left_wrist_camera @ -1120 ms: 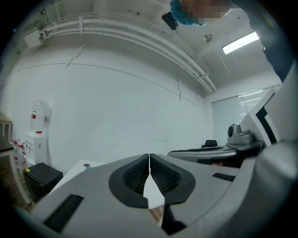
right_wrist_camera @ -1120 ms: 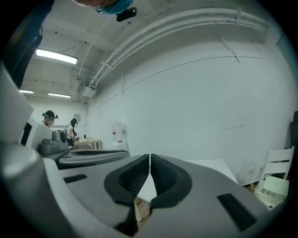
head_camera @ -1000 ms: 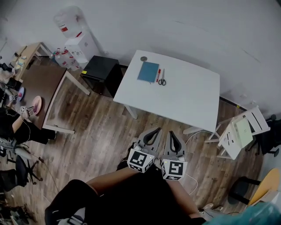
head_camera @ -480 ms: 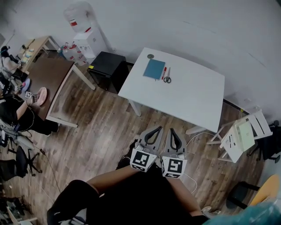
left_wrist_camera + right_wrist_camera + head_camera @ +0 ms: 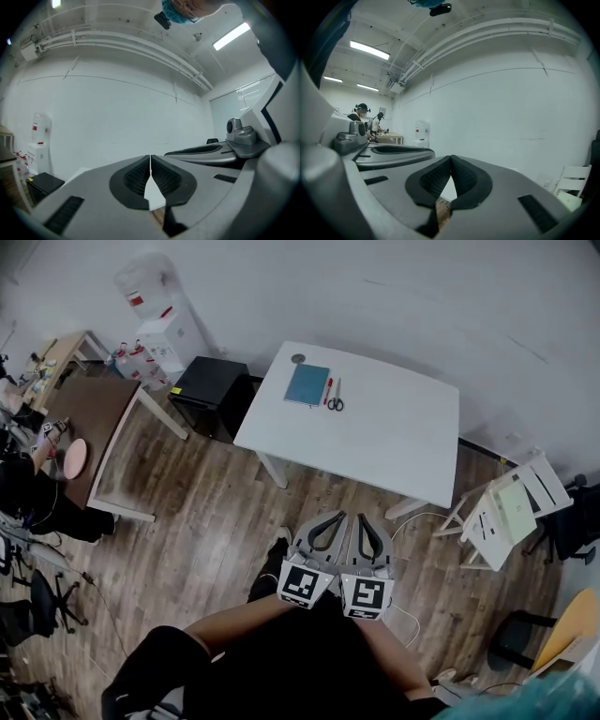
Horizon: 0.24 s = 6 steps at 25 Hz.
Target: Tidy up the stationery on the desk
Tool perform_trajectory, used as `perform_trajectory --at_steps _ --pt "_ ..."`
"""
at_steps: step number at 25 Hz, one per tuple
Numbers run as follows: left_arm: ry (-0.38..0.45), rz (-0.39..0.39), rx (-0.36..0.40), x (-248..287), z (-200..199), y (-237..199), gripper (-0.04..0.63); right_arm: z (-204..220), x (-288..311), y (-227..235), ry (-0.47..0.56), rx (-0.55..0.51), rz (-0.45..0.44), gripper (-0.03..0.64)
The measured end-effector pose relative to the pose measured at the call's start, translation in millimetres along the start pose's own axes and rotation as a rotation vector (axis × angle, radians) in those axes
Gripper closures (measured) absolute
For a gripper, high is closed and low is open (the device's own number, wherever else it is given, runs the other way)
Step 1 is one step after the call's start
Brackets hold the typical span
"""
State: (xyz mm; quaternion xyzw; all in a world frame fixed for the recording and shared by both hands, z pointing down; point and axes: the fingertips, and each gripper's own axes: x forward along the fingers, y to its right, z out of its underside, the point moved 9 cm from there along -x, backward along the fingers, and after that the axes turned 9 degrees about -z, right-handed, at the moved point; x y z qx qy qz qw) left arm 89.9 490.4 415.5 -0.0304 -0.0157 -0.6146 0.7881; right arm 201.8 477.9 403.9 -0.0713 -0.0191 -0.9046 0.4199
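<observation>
From the head view, I stand on a brown wood-plank floor [image 5: 216, 512], well short of the white bench [image 5: 375, 442], which sits in the upper middle of the frame against a pale wall. The stationery lies at the bench's far left corner: a blue notebook [image 5: 307, 384], a red pen [image 5: 328, 391] just right of it, scissors [image 5: 336, 401] beside the pen, and a small round thing [image 5: 298, 359] above the notebook that is too small to name. A black cabinet [image 5: 211, 390] stands against the bench's left end, with a water dispenser [image 5: 164, 329] further to the upper left. A brown table [image 5: 89, 423] fills the left side, with a seated person [image 5: 28, 493] at the left edge. A white folding chair [image 5: 511, 507] stands at the right. My left claw [image 5: 336, 518] and right claw [image 5: 361, 519] sit side by side at lower centre, pointing towards the bench and well away from everything on it.

In the left gripper view, my left claw's jaws are pressed together, holding nothing. Past them is the bare white wall. The dispenser and black cabinet are at the lower left, and ceiling pipes run across the top.

In the right gripper view, my right claw's jaws also meet with nothing between them. Floorboards show through the gap below the tips. The folding chair is at the lower right.
</observation>
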Motion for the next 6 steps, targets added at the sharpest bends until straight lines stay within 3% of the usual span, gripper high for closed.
perform_trajectory --at_steps 6 --pt "-0.017 0.041 -0.001 8.6 7.6 23.9 0.577 12.1 -17.2 18.5 -0.02 -0.01 0.046 0.584"
